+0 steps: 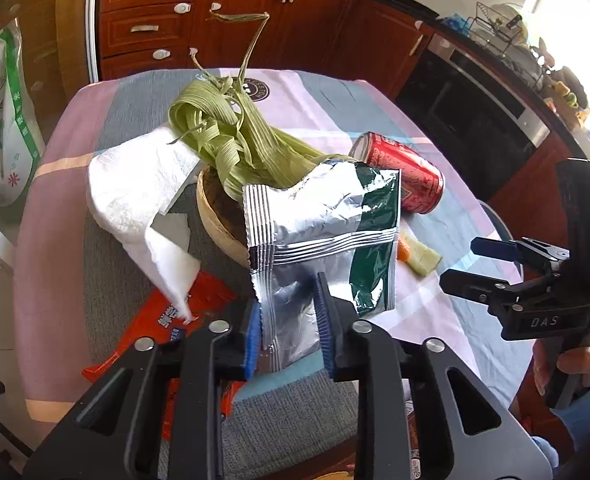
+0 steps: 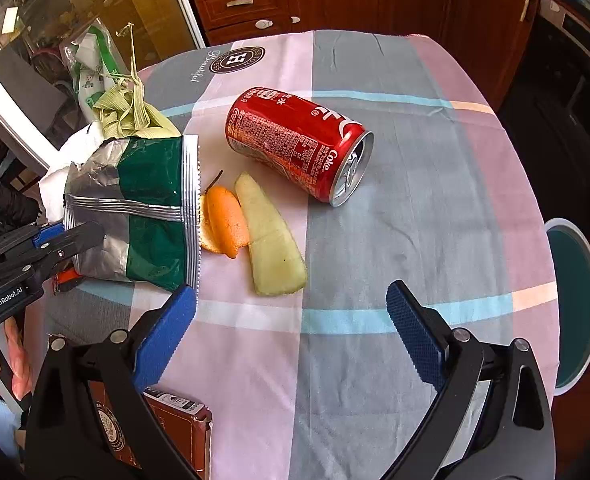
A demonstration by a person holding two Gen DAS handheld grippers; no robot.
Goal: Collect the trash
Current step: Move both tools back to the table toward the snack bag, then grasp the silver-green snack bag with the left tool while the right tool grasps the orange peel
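Note:
A torn silver and green foil snack bag (image 1: 319, 216) (image 2: 135, 208) lies over a pile of trash on the checked tablecloth (image 2: 415, 220). My left gripper (image 1: 289, 312) (image 2: 75, 236) is shut on the bag's near edge, blue pads pressing the foil. A red Coke can (image 2: 295, 140) (image 1: 403, 172) lies on its side behind. Orange peel (image 2: 225, 220) and a pale melon rind (image 2: 271, 240) rest beside the bag. My right gripper (image 2: 291, 304) (image 1: 461, 264) hangs open over bare cloth, holding nothing.
Green leaf strips (image 1: 231, 136) spill from a round bamboo bowl (image 1: 215, 216), with a white paper towel (image 1: 135, 184) and red wrapper (image 1: 167, 320) beside it. A brown box (image 2: 175, 420) sits at the near edge. A round teal thing (image 2: 571, 300) stands beyond the table's right edge.

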